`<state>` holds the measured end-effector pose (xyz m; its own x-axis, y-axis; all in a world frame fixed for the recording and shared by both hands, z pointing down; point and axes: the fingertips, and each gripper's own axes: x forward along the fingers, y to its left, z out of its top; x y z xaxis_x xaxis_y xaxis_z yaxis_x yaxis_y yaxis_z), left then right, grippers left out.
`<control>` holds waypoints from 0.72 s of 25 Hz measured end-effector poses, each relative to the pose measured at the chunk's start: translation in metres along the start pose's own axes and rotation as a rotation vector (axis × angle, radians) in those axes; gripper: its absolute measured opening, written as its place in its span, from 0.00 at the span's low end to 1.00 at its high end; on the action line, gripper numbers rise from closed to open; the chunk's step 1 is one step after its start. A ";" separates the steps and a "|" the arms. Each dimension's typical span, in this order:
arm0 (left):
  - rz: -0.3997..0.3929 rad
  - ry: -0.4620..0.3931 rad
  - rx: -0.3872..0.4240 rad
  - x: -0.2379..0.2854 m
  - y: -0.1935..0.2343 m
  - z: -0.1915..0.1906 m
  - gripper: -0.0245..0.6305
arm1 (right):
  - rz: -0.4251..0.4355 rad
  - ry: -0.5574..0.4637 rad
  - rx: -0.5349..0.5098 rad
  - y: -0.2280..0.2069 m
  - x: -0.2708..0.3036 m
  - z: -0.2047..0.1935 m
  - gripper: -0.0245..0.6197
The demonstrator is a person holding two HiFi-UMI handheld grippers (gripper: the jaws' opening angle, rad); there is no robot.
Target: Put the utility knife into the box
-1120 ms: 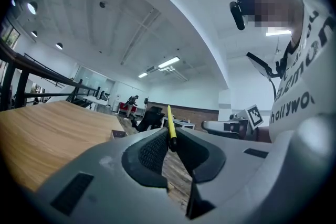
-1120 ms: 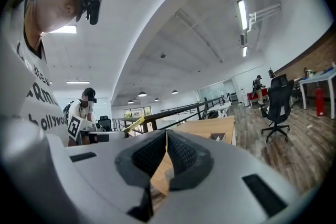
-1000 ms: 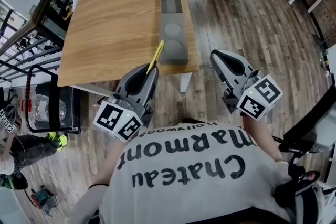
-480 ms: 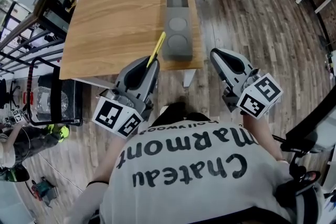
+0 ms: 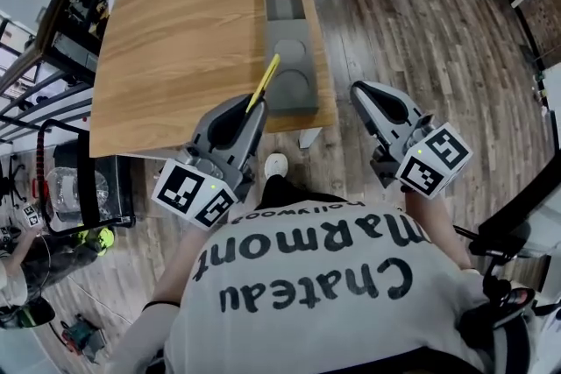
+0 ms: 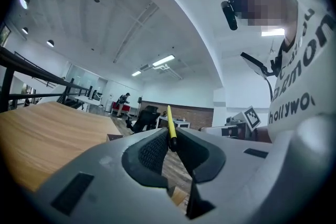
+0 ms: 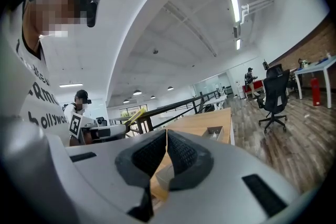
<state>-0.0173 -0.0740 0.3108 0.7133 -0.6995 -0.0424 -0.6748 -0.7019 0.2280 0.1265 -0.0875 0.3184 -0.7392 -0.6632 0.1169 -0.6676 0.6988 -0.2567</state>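
One yellow utility knife (image 5: 263, 84) sits pinched in the left gripper (image 5: 248, 106), angled toward 1 o'clock, its tip at the grey box's (image 5: 290, 103) left edge on the wooden table (image 5: 188, 31). At 3 o'clock, the right gripper (image 5: 360, 91) has its jaws pressed together, empty.

Shirt (image 5: 326, 274): "Chateau Marmont" in big black letters, smaller "hollywood" near the collar, all upside down in head view. Left gripper view catches "hollywo" and "mon" on the shirt (image 6: 292, 107). Right gripper view catches "hollywo" (image 7: 46, 120).
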 end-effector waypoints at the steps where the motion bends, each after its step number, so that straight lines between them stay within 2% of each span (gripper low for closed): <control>1: -0.006 0.001 0.002 0.003 0.005 0.001 0.10 | -0.006 -0.001 -0.001 -0.002 0.005 0.001 0.05; 7: -0.034 0.022 -0.015 0.017 0.045 0.006 0.10 | -0.027 0.008 0.009 -0.013 0.044 0.007 0.05; 18: -0.085 0.030 0.006 0.044 0.107 0.032 0.10 | -0.052 -0.020 0.010 -0.034 0.107 0.034 0.05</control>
<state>-0.0642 -0.1837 0.3019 0.7732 -0.6334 -0.0322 -0.6129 -0.7593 0.2188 0.0726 -0.1911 0.3075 -0.7017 -0.7037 0.1115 -0.7040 0.6608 -0.2603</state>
